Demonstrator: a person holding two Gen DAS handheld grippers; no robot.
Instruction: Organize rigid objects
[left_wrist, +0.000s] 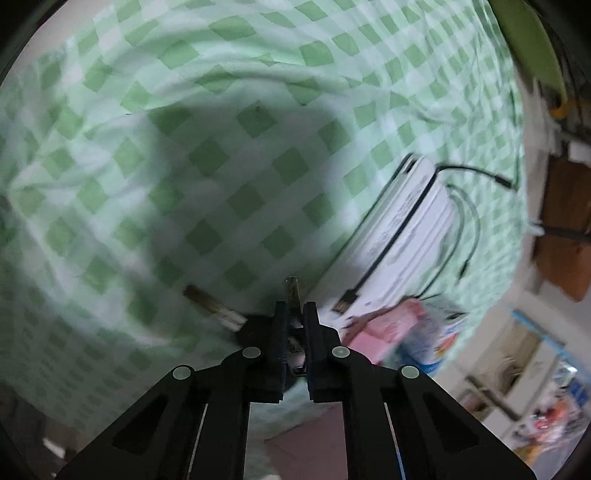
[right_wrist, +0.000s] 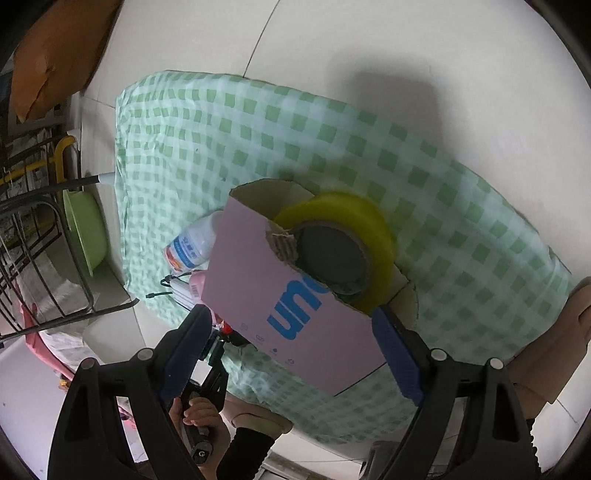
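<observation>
My left gripper (left_wrist: 295, 306) is shut on a thin small object (left_wrist: 291, 286) whose brownish metal tip sticks out past the fingertips; what it is I cannot tell. It hangs over the green checked cloth (left_wrist: 221, 166), beside a brown-and-white stick (left_wrist: 212, 304). My right gripper (right_wrist: 291, 314) stands wide, with its blue pads (right_wrist: 397, 354) against both sides of a pink cardboard box (right_wrist: 258, 295) with blue letters. A yellow tape roll (right_wrist: 354, 236) sits upright in the box, above the checked cloth (right_wrist: 443, 221).
A white flat device (left_wrist: 402, 229) with black cables, a pink pack (left_wrist: 384, 325) and a white bottle (right_wrist: 192, 247) lie near the cloth's edge. A person's hand (right_wrist: 197, 410) grips the other handle. A green basin (right_wrist: 85, 229) and black metal frame (right_wrist: 40, 221) stand on the floor.
</observation>
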